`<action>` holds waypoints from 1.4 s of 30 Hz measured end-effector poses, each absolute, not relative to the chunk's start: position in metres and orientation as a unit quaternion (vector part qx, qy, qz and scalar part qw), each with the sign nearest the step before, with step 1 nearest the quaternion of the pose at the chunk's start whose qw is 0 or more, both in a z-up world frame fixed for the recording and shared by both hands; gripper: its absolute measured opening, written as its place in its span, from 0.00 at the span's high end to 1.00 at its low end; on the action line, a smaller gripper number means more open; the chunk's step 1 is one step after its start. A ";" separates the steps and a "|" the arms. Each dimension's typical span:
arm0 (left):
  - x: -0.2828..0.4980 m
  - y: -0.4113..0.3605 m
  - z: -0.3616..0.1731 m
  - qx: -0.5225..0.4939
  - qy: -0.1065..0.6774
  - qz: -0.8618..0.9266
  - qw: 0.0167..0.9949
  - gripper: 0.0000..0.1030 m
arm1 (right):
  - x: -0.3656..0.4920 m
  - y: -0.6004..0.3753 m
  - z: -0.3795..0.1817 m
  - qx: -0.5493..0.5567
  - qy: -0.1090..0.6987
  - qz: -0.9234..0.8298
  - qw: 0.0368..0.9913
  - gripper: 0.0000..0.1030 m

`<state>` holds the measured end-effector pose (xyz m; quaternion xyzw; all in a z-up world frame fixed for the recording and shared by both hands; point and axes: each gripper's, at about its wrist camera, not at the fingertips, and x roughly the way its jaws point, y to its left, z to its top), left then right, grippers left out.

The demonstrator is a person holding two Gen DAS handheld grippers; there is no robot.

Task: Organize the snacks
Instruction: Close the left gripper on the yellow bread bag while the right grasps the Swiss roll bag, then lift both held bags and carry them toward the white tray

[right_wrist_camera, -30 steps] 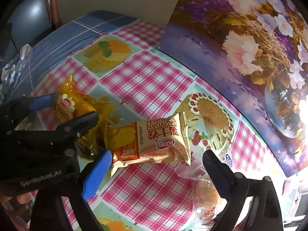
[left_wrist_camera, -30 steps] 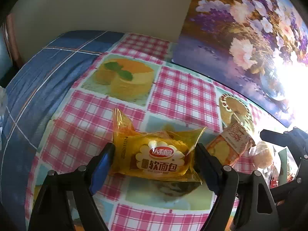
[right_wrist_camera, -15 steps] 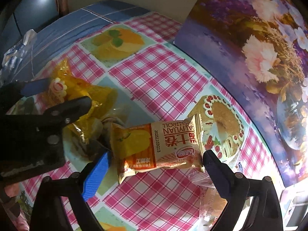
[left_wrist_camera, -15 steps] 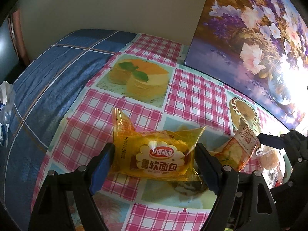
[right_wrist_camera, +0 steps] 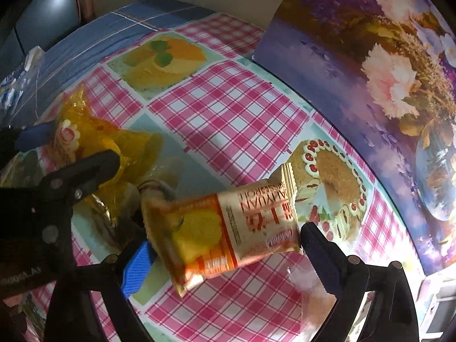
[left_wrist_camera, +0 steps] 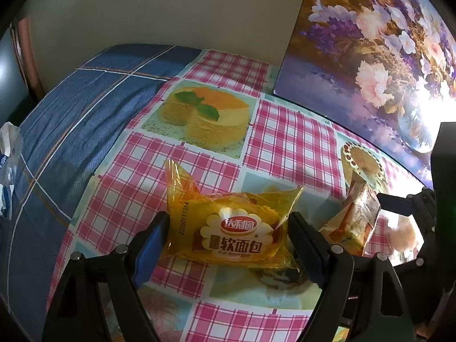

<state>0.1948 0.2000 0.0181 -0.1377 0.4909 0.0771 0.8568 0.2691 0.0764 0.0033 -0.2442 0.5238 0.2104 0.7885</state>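
A yellow soft-bread packet (left_wrist_camera: 233,228) sits crosswise in my left gripper (left_wrist_camera: 228,228), whose fingers press on both of its ends, just above the pink checked tablecloth (left_wrist_camera: 285,136). My right gripper (right_wrist_camera: 225,239) is shut on an orange and cream roll-cake packet (right_wrist_camera: 228,228), which is tilted with one end low. In the left wrist view that roll-cake packet (left_wrist_camera: 356,216) stands on edge to the right. The right wrist view shows the left gripper (right_wrist_camera: 74,145) and the yellow packet (right_wrist_camera: 94,134) at the left, close beside the roll-cake packet.
A floral painting (left_wrist_camera: 370,57) leans along the table's far right. Blue checked cloth (left_wrist_camera: 71,114) covers the left side, with a crumpled white bag (left_wrist_camera: 8,154) on it. A clear-wrapped bun (right_wrist_camera: 313,299) lies under the right gripper.
The right gripper's fingers have come to bear on both ends of the roll-cake packet, which now sits tilted and nearer the lens. The left gripper keeps the yellow packet as before.
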 end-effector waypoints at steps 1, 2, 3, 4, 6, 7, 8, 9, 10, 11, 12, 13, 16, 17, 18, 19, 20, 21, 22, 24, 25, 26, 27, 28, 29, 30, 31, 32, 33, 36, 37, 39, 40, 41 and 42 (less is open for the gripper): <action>0.195 0.200 0.018 -0.137 0.491 0.077 0.857 0.18 | 0.274 0.075 0.002 -0.235 0.528 0.210 0.788 0.05; 0.195 0.200 0.018 -0.137 0.491 0.077 0.857 0.18 | 0.276 0.074 0.002 -0.229 0.531 0.210 0.788 0.05; 0.195 0.200 0.018 -0.137 0.491 0.077 0.857 0.18 | 0.279 0.073 0.001 -0.223 0.533 0.210 0.789 0.05; 0.195 0.199 0.018 -0.137 0.491 0.076 0.857 0.18 | 0.281 0.071 0.001 -0.219 0.534 0.211 0.789 0.05; 0.196 0.199 0.018 -0.133 0.492 0.075 0.857 0.17 | 0.283 0.070 0.001 -0.216 0.534 0.211 0.790 0.05; 0.196 0.197 0.018 -0.128 0.493 0.075 0.857 0.17 | 0.284 0.070 0.001 -0.215 0.533 0.210 0.791 0.05; 0.196 0.196 0.018 -0.124 0.494 0.075 0.857 0.17 | 0.285 0.070 0.001 -0.214 0.531 0.207 0.793 0.05; 0.197 0.195 0.018 -0.120 0.494 0.076 0.858 0.16 | 0.285 0.069 0.001 -0.213 0.530 0.206 0.795 0.05; 0.197 0.194 0.018 -0.118 0.494 0.075 0.858 0.16 | 0.283 0.069 0.001 -0.211 0.528 0.204 0.797 0.05; 0.197 0.194 0.018 -0.118 0.494 0.075 0.858 0.16 | 0.282 0.067 0.001 -0.209 0.527 0.202 0.799 0.05; 0.197 0.194 0.018 -0.118 0.495 0.075 0.858 0.16 | 0.282 0.067 0.000 -0.207 0.526 0.200 0.801 0.05; 0.196 0.194 0.018 -0.119 0.494 0.075 0.858 0.16 | 0.279 0.065 0.001 -0.204 0.525 0.198 0.802 0.05; 0.197 0.194 0.018 -0.117 0.495 0.074 0.858 0.16 | 0.272 0.062 0.002 -0.201 0.519 0.190 0.809 0.05; 0.196 0.193 0.018 -0.115 0.495 0.074 0.858 0.16 | 0.269 0.063 0.003 -0.202 0.516 0.188 0.811 0.05; 0.196 0.193 0.018 -0.113 0.495 0.075 0.859 0.16 | 0.266 0.063 0.003 -0.202 0.515 0.186 0.812 0.06; 0.197 0.192 0.018 -0.111 0.495 0.074 0.859 0.16 | 0.264 0.063 0.003 -0.200 0.512 0.184 0.815 0.07; 0.196 0.192 0.018 -0.111 0.495 0.074 0.859 0.16 | 0.262 0.063 0.003 -0.197 0.511 0.183 0.816 0.08; 0.196 0.191 0.018 -0.110 0.495 0.074 0.859 0.16 | 0.260 0.062 0.004 -0.192 0.510 0.181 0.819 0.09; 0.196 0.191 0.018 -0.110 0.495 0.074 0.859 0.16 | 0.257 0.062 0.004 -0.186 0.509 0.178 0.822 0.10; 0.196 0.191 0.018 -0.108 0.494 0.073 0.860 0.16 | 0.249 0.060 0.005 -0.176 0.506 0.173 0.827 0.11; 0.197 0.191 0.018 -0.107 0.494 0.072 0.860 0.16 | 0.246 0.059 0.005 -0.174 0.503 0.171 0.829 0.11; 0.196 0.191 0.019 -0.107 0.494 0.072 0.860 0.16 | 0.243 0.059 0.006 -0.172 0.501 0.169 0.831 0.12; 0.196 0.191 0.019 -0.106 0.494 0.072 0.860 0.16 | 0.240 0.060 0.007 -0.172 0.499 0.168 0.833 0.12; 0.197 0.191 0.019 -0.106 0.494 0.072 0.860 0.16 | 0.236 0.061 0.006 -0.171 0.498 0.166 0.834 0.12; 0.197 0.191 0.019 -0.105 0.494 0.071 0.860 0.16 | 0.234 0.062 0.006 -0.169 0.498 0.165 0.834 0.13; 0.197 0.192 0.019 -0.105 0.494 0.071 0.860 0.16 | 0.231 0.063 0.006 -0.167 0.497 0.164 0.835 0.14; 0.197 0.192 0.020 -0.105 0.494 0.071 0.860 0.17 | 0.228 0.064 0.007 -0.165 0.496 0.164 0.836 0.14; 0.197 0.191 0.020 -0.105 0.494 0.071 0.860 0.17 | 0.225 0.064 0.007 -0.161 0.496 0.163 0.838 0.15; 0.197 0.191 0.020 -0.105 0.494 0.070 0.860 0.17 | 0.226 0.064 0.008 -0.156 0.496 0.165 0.838 0.15; 0.197 0.190 0.020 -0.106 0.494 0.070 0.860 0.17 | 0.223 0.063 0.019 -0.147 0.490 0.167 0.843 0.17; 0.197 0.190 0.021 -0.105 0.494 0.070 0.860 0.17 | 0.222 0.063 0.021 -0.148 0.487 0.165 0.845 0.18; 0.197 0.190 0.021 -0.106 0.494 0.070 0.860 0.18 | 0.222 0.062 0.025 -0.145 0.483 0.167 0.847 0.22; 0.197 0.189 0.022 -0.106 0.493 0.070 0.861 0.18 | 0.221 0.061 0.028 -0.143 0.482 0.169 0.848 0.22; 0.196 0.190 0.023 -0.106 0.493 0.070 0.861 0.18 | 0.220 0.060 0.030 -0.141 0.481 0.171 0.849 0.23; 0.197 0.189 0.023 -0.106 0.492 0.070 0.861 0.20 | 0.220 0.059 0.031 -0.143 0.480 0.172 0.849 0.23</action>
